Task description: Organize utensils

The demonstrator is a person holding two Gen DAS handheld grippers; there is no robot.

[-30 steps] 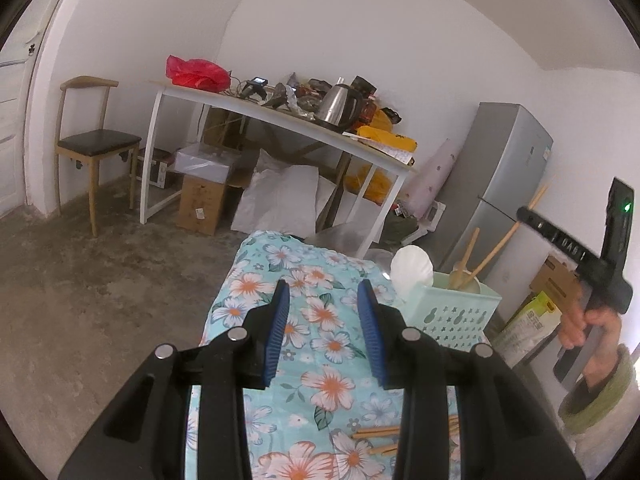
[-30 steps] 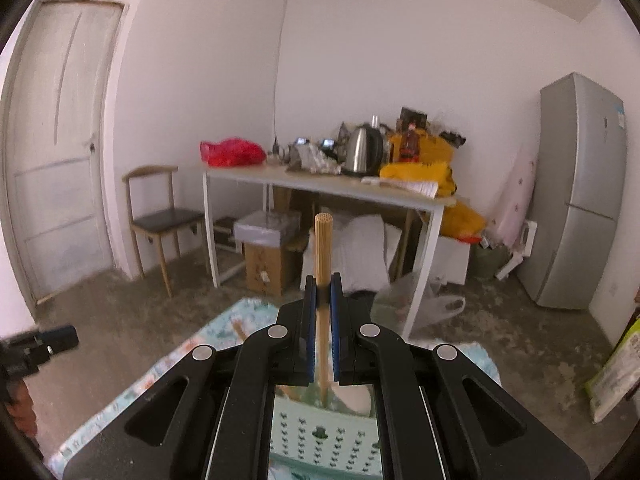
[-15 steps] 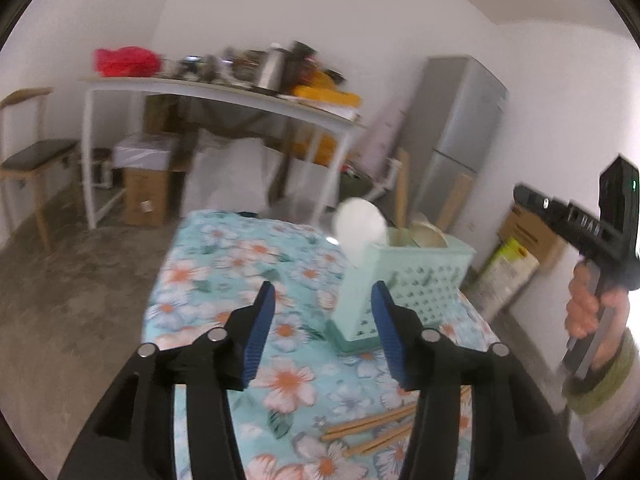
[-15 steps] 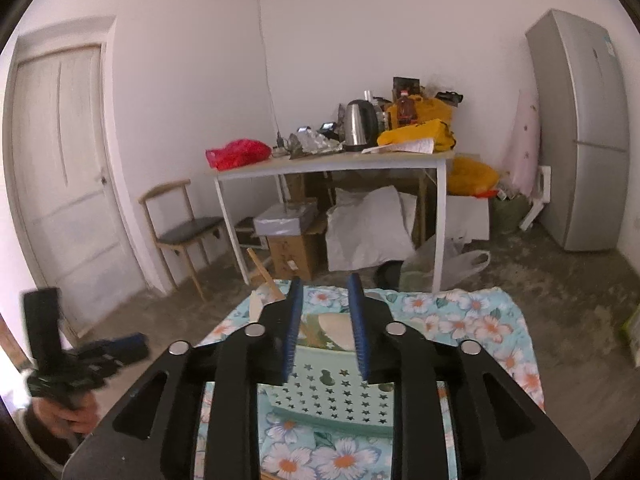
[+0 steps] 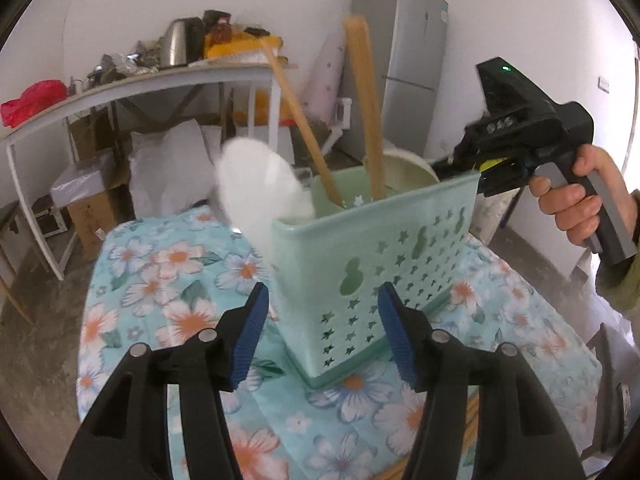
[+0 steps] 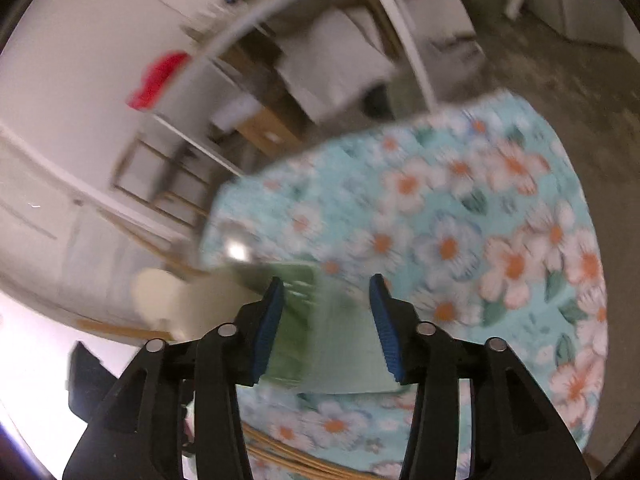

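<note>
A pale green perforated basket (image 5: 380, 248) stands on the flowered tablecloth (image 5: 168, 272), right in front of my left gripper (image 5: 322, 320), which is open and empty. Out of the basket stick two wooden handles (image 5: 362, 108) and a white spoon (image 5: 260, 184). A hand holds my right gripper (image 5: 460, 168) at the basket's far rim, its tips partly hidden. In the blurred right wrist view, my right gripper (image 6: 326, 312) is open, tilted down over the basket (image 6: 336, 344), with nothing between its fingers. Wooden chopsticks (image 6: 288, 452) lie on the cloth near the bottom edge.
Behind the table stand a white table (image 5: 132, 92) piled with a kettle and clutter, boxes and bags under it, and a grey fridge (image 5: 404, 60). The tablecloth's edges drop to a concrete floor (image 6: 580, 92).
My right gripper let go of the wooden utensil it held, opened and tipped down over the basket. My left gripper opened wider and came in close to the basket.
</note>
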